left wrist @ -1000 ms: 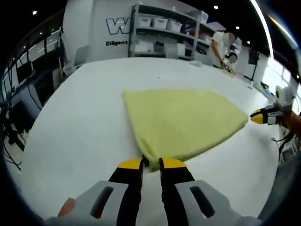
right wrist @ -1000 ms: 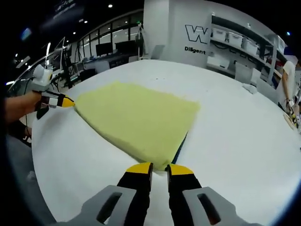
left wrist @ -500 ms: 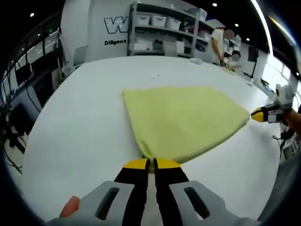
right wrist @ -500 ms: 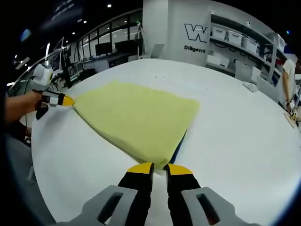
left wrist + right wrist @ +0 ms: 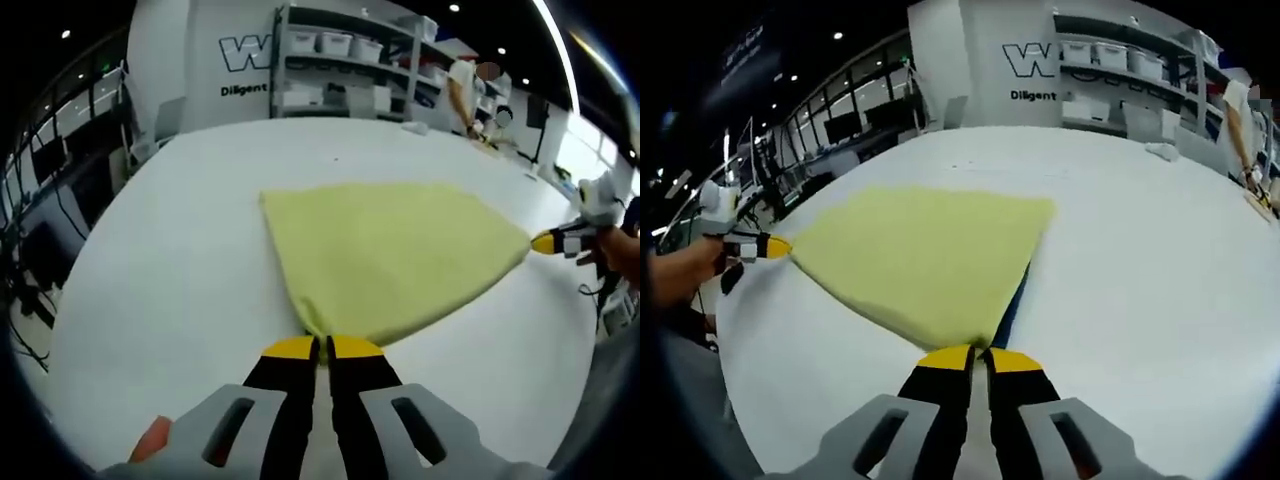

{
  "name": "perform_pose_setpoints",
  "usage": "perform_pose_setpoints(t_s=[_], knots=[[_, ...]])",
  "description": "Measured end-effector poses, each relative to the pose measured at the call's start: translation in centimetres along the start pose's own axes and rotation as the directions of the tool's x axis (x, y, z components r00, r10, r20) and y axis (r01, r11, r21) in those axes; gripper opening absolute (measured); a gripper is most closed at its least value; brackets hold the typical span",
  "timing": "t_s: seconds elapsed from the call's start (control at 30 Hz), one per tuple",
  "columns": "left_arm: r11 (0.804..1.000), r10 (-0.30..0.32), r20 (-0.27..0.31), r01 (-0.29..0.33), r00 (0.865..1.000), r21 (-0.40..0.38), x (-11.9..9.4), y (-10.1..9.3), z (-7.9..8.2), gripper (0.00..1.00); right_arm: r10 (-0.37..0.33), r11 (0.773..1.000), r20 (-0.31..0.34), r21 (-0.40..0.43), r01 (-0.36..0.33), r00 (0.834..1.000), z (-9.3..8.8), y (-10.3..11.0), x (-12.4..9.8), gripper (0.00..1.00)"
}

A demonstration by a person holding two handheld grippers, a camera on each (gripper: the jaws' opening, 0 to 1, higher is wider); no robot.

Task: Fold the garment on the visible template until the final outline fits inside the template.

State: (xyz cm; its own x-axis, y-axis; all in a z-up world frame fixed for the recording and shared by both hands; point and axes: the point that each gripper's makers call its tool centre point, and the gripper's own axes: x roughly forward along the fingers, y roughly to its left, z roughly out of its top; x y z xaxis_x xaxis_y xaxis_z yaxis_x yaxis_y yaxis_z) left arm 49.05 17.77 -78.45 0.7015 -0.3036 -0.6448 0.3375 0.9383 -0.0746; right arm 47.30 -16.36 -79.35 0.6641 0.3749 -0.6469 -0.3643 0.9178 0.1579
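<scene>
A pale yellow garment (image 5: 390,250) lies folded flat on the white table (image 5: 170,240), tapering toward me. My left gripper (image 5: 320,347) is shut on its near corner. At the garment's far right corner sits my right gripper (image 5: 545,241), held by a hand (image 5: 615,252). In the right gripper view, the garment (image 5: 920,250) spreads ahead and my right gripper (image 5: 980,355) is shut on its near corner. My left gripper (image 5: 775,246) pinches the far left corner. A thin dark blue strip of the template (image 5: 1014,298) peeks out along the garment's right edge.
The white table (image 5: 1140,250) stretches wide around the garment. Shelves with bins (image 5: 350,60) stand behind it, and a person (image 5: 465,90) works at its far side. Desks with monitors (image 5: 840,130) line the window wall.
My left gripper went from open to shut on the garment's near corner. My right gripper also shut on its corner, and its view swung slightly.
</scene>
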Motion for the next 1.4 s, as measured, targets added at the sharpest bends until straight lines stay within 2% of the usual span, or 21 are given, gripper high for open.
perform_pose_setpoints(t_s=[0.17,0.3,0.5,0.57,0.63,0.7,0.93,1.1,1.2,1.4], knots=[[1.0,-0.003,-0.002,0.003,1.0,0.0,0.2,-0.1,-0.1,0.0,0.043,0.997,0.035,0.058,-0.045,0.998,0.5,0.6,0.2,0.0],[1.0,-0.003,-0.002,0.003,1.0,0.002,0.2,-0.2,-0.1,0.0,0.045,0.996,0.036,0.073,-0.048,0.998,0.4,0.6,0.2,0.0],[1.0,-0.003,-0.001,0.003,1.0,0.0,0.2,-0.1,0.0,0.0,0.025,0.999,0.042,0.042,-0.027,0.999,0.4,0.2,-0.2,0.0],[1.0,-0.004,-0.002,0.004,1.0,0.0,0.3,-0.1,-0.1,0.0,0.017,0.998,0.01,0.056,-0.018,1.0,-0.2,0.0,-0.3,0.0],[1.0,-0.005,-0.002,0.005,1.0,-0.003,0.3,-0.1,-0.1,0.0,0.028,0.997,0.019,0.069,-0.029,0.999,0.0,0.1,-0.2,0.0],[1.0,-0.005,-0.003,0.005,1.0,-0.001,0.3,-0.1,-0.1,0.0,0.013,0.998,0.017,0.059,-0.014,1.0,-0.1,-0.2,-0.1,0.05],[1.0,-0.007,-0.005,0.007,1.0,-0.001,0.4,-0.1,-0.1,0.0,0.034,0.998,0.037,0.051,-0.035,0.999,0.5,0.2,0.2,0.1],[1.0,-0.007,-0.007,0.007,1.0,-0.002,0.4,-0.1,-0.1,0.0,0.065,0.997,0.035,0.036,-0.066,0.997,0.6,0.7,0.5,0.06],[1.0,-0.007,-0.007,0.007,1.0,-0.002,0.4,-0.1,-0.1,0.0,0.096,0.995,0.04,-0.004,-0.096,0.995,0.7,1.5,0.5,0.0],[1.0,-0.005,-0.006,0.005,1.0,-0.004,0.4,0.0,0.0,0.0,0.081,0.997,0.051,0.003,-0.082,0.995,1.1,1.2,0.0,0.0]])
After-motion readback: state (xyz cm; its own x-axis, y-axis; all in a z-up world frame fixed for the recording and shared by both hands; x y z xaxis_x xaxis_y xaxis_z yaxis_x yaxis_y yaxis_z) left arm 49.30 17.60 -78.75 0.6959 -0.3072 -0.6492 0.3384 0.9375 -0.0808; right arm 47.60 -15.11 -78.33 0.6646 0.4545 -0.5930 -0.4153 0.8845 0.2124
